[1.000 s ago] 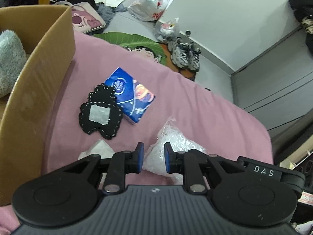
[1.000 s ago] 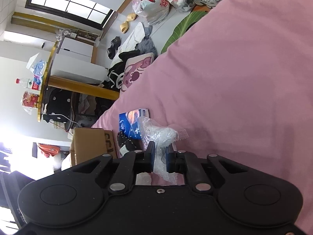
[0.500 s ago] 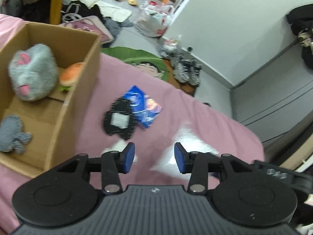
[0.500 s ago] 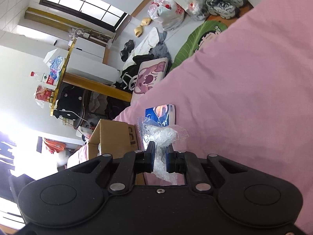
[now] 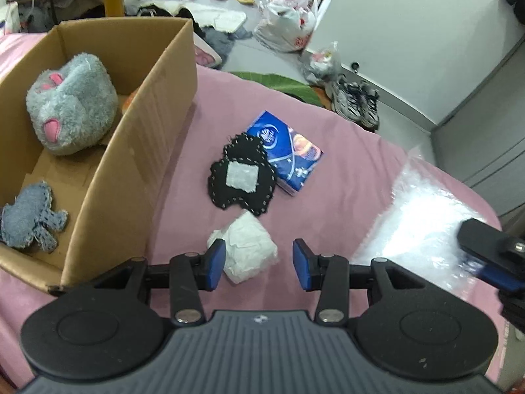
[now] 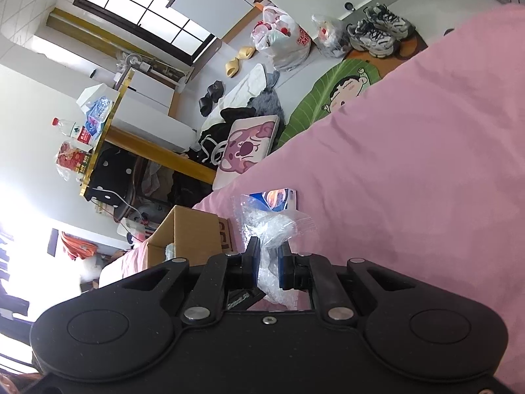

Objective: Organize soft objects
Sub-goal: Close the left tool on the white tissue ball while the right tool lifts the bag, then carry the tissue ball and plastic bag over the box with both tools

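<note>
Since a second ago: left hand-held gripper (image 5: pixel 259 264) let go of plastic bag (image 6: pixel 272 229), pulled back and up, jaws now spread wide and empty above white tissue wad (image 5: pixel 244 246) on pink bed (image 5: pixel 344 164). Right hand-held gripper (image 6: pixel 266 264) clenched on the crinkly bag, carrying it clear of the bed, well right of the cardboard box (image 5: pixel 154 121). Box already holding grey plush (image 5: pixel 70 106) and denim toy (image 5: pixel 31 216). Left out beside it: black patch (image 5: pixel 242 174) overlapping blue tissue pack (image 5: pixel 288 156). Step in hand, likely: bag transfer toward box. Next: swing right across over open box, release; left drop onto wad, close gently.
</note>
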Available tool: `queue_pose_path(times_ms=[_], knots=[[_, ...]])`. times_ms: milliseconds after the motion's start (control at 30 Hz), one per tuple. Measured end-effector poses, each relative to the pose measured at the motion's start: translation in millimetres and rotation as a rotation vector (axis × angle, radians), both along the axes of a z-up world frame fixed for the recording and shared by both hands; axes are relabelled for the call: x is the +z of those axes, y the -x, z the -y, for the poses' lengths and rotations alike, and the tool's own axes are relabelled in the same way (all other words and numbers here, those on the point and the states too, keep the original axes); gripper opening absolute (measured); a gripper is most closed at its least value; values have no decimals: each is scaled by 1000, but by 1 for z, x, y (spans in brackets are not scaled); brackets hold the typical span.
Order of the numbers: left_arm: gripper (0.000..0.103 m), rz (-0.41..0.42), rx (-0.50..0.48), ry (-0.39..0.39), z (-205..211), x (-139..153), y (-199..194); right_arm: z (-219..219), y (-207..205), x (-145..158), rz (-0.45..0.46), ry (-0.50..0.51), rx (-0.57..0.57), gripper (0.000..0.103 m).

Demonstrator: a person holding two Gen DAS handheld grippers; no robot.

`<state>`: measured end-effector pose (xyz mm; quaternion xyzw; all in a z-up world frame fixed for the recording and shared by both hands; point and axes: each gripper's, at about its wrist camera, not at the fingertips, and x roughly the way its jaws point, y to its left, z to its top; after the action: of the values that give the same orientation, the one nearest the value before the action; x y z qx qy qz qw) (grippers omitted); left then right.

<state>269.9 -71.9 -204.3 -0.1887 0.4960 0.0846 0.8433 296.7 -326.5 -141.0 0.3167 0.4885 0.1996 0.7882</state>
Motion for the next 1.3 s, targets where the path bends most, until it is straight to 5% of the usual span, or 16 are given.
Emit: queue_pose_path(times_ms=[133,367,967,1300], knots=[[44,-12,-14,-49,3,-7,-3,0,2,4,11,21,-9,11],[41,-8,6,7,-4,-15,3,1,1,15,31,39,-19,11],[41,128,-16,98,-28,62,29,-26,12,49,97,59,-7,11],[41,193,-9,112,-77,94,49,-69,20,67,132,53,30,11]])
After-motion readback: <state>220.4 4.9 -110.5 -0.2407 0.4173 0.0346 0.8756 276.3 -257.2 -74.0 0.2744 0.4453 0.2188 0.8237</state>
